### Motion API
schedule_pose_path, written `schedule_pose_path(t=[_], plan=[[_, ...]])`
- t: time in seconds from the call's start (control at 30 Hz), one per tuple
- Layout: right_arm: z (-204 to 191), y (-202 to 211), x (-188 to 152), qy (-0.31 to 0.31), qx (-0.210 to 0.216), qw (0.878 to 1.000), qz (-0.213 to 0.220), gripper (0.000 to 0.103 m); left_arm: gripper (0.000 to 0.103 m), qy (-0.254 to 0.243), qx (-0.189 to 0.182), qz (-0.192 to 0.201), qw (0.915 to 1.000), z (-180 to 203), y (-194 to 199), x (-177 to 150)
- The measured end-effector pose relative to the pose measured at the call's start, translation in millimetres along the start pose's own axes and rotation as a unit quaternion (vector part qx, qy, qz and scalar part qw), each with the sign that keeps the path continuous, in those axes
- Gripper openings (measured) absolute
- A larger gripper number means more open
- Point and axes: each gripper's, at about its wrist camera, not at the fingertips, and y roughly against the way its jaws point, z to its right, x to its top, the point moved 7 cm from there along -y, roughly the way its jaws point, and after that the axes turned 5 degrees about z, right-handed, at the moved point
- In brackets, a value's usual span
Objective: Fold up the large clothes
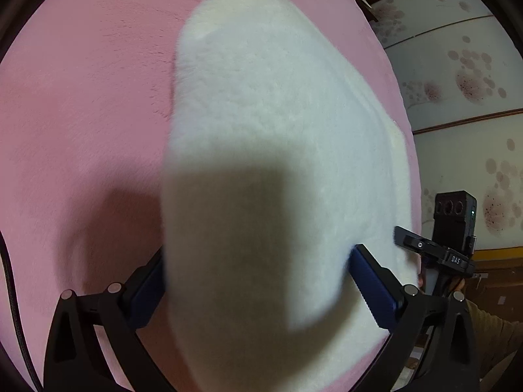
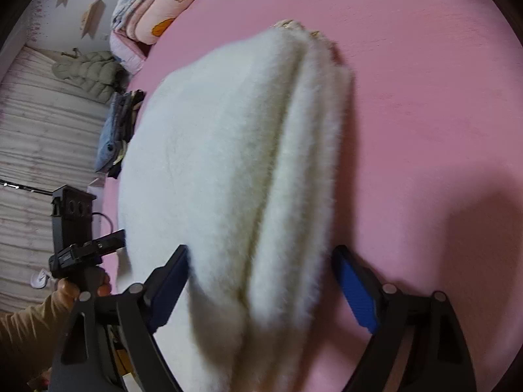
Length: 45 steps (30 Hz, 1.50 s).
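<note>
White fleece [image 2: 235, 170] lies folded on the pink bed [image 2: 425, 104], running forward from between both claws. Our left claw [image 1: 258, 290] grips its near end. Our right claw [image 2: 261, 287] straddles it, right pad clear, released.

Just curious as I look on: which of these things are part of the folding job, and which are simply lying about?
Part of the job:
white fleecy garment
pink bed cover it lies on
left gripper
right gripper

Just lying about:
olive padded jacket
pile of blue clothes
patterned bedding
</note>
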Motion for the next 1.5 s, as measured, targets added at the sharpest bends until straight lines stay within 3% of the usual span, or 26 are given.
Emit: schedule_pose_path(t=[0.03, 0.2, 0.3, 0.37, 0.43, 0.5, 0.67, 0.87, 1.0, 1.13, 1.3, 1.5], plan=[[-2.3, -5.3, 1.2, -0.003, 0.011, 1.000, -0.004, 0.073, 0.103, 0.005, -0.006, -0.003, 1.0000, -0.7, -3.4, 1.9], [-9.1, -17.0, 5.7, 0.002, 0.014, 1.000, -0.007, 0.070, 0.103, 0.040, -0.030, -0.016, 0.9986, -2.6, -21.6, 6.9], [-14.7, -5.8, 5.1, 0.015, 0.001, 1.000, 0.003, 0.055, 0.102, 0.023, 0.014, -0.004, 0.9996, 6.6, -21.3, 6.3], [-18.5, 3.4, 4.1, 0.030, -0.016, 0.999, 0.006, 0.045, 0.092, -0.004, 0.062, 0.020, 0.9979, 19.4, -12.3, 6.4], [-30.3, 11.1, 3.8, 0.055, -0.047, 0.997, 0.009, 0.042, 0.072, -0.012, 0.096, 0.045, 0.9943, 32.4, 0.7, 3.5], [-42.2, 19.1, 4.3, 0.073, -0.070, 0.995, 0.014, 0.040, 0.065, -0.017, 0.117, 0.064, 0.9909, 45.1, 15.7, -0.5], [-78.8, 54.8, -8.1, 0.088, -0.086, 0.992, 0.033, 0.037, 0.064, -0.022, 0.113, 0.074, 0.9906, 70.1, 62.4, -23.1], [-148.6, 83.3, -62.2, 0.109, -0.070, 0.991, 0.022, 0.037, 0.064, -0.036, 0.100, 0.072, 0.9918, 69.0, 144.9, -67.8], [-210.1, 70.2, -90.8, 0.117, -0.061, 0.991, 0.012, 0.037, 0.063, -0.033, 0.092, 0.075, 0.9923, 26.8, 208.9, -77.3], [-284.0, 28.5, -94.1, 0.124, -0.066, 0.990, 0.016, 0.037, 0.063, -0.039, 0.083, 0.092, 0.9915, -35.5, 269.9, -56.7], [-385.2, -36.2, -71.6, 0.129, -0.054, 0.989, 0.047, 0.037, 0.063, -0.055, 0.091, 0.131, 0.9856, -133.6, 358.6, 10.5], [-512.8, -138.8, 14.9, 0.169, -0.010, 0.982, 0.080, 0.037, 0.063, -0.074, 0.111, 0.192, 0.9724, -224.1, 448.5, 127.6]])
